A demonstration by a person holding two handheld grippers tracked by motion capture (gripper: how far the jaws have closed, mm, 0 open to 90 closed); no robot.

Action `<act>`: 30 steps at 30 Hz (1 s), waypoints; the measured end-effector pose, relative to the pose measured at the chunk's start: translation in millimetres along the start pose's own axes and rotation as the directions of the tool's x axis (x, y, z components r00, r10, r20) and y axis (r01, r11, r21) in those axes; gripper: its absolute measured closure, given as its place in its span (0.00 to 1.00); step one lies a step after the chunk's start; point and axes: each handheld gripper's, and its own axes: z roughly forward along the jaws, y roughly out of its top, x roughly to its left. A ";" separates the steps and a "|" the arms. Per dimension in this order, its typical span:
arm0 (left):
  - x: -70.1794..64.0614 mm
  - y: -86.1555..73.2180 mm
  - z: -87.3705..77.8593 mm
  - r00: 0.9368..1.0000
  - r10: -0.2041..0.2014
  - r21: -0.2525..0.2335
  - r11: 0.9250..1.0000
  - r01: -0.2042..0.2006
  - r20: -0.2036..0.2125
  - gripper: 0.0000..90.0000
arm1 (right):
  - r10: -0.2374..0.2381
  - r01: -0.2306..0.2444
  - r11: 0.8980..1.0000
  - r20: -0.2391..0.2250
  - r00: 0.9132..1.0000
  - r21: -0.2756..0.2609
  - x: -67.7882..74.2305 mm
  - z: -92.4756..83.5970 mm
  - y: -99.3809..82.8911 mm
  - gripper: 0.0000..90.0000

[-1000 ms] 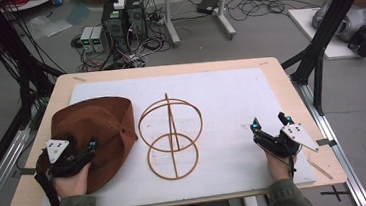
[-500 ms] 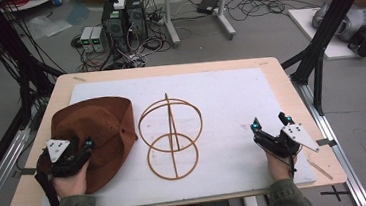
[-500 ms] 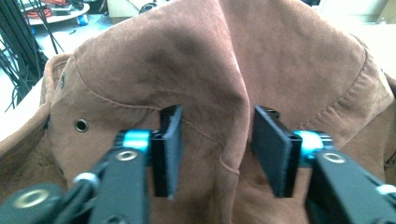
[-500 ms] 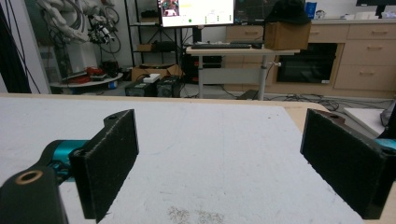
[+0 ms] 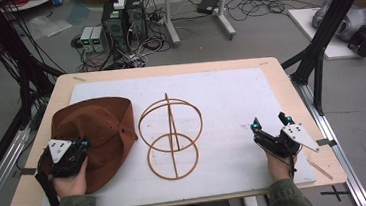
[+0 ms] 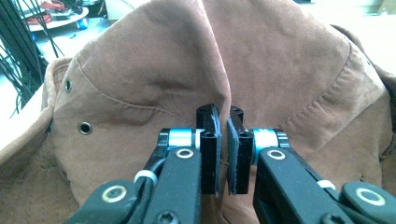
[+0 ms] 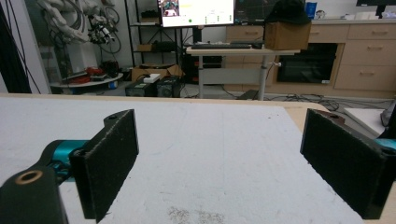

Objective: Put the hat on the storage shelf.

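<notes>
A brown fabric hat [image 5: 100, 123] lies crown up at the left of the white mat. My left gripper [image 5: 81, 145] rests on the hat's near side. Its jaws have just been closing, and in the left gripper view they [image 6: 223, 120] pinch a raised fold of the hat [image 6: 285, 70] between the pads. A wooden wire hat stand [image 5: 171, 134], made of two rings and an upright hoop, stands at the mat's middle, just right of the hat's brim. My right gripper [image 5: 269, 121] sits low at the mat's right side, open, with nothing between its pads [image 7: 109, 161].
The white mat [image 5: 230, 91] covers most of the wooden table [image 5: 290, 88]. Black frame posts stand at the table's left and right sides. Beyond the far edge are computers, cables and desks on the floor.
The left gripper's jaws have closed together onto the hat's fabric, gathering a fold. The right gripper and the stand have kept still.
</notes>
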 end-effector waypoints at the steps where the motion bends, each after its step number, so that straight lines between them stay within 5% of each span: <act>1: 0.4 -0.2 0.2 1.000 -0.001 -0.002 1.000 0.001 0.004 0.96 | 0.001 -0.001 1.000 0.000 1.000 0.000 0.0 -0.1 0.0 0.12; 30: 4.0 1.6 -4.2 1.000 -0.004 -0.013 1.000 0.005 0.027 0.97 | 0.004 -0.004 1.000 -0.006 1.000 0.008 0.6 0.6 -0.7 0.12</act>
